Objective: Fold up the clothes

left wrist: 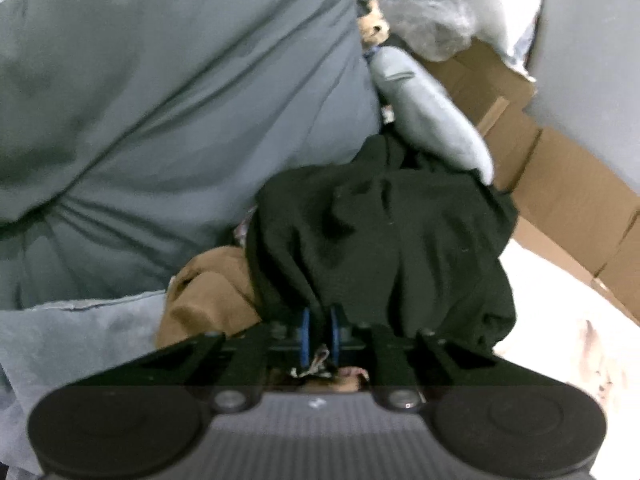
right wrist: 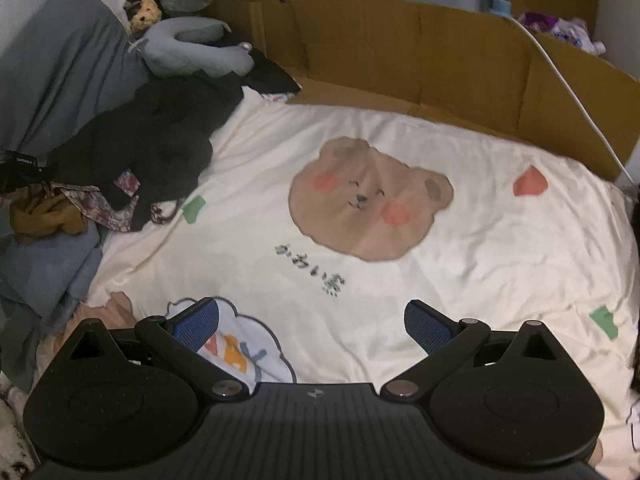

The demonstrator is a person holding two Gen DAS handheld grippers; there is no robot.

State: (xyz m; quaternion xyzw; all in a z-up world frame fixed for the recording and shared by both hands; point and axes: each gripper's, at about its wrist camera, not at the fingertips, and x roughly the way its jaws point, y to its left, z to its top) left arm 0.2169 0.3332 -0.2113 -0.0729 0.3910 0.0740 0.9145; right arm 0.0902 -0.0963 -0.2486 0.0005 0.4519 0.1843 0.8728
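1. Nearest us, our left gripper [left wrist: 319, 334] has its blue pads pinched tight on the crumpled black fabric garment [left wrist: 384, 240]; it hangs over the brown cloth [left wrist: 208, 292], beside the grey pillow [left wrist: 160, 100].
2. Our right gripper [right wrist: 316, 322] hovers spread wide, holding nothing, above the cream bear-print bedsheet [right wrist: 460, 248]; the garment pile lies far left.
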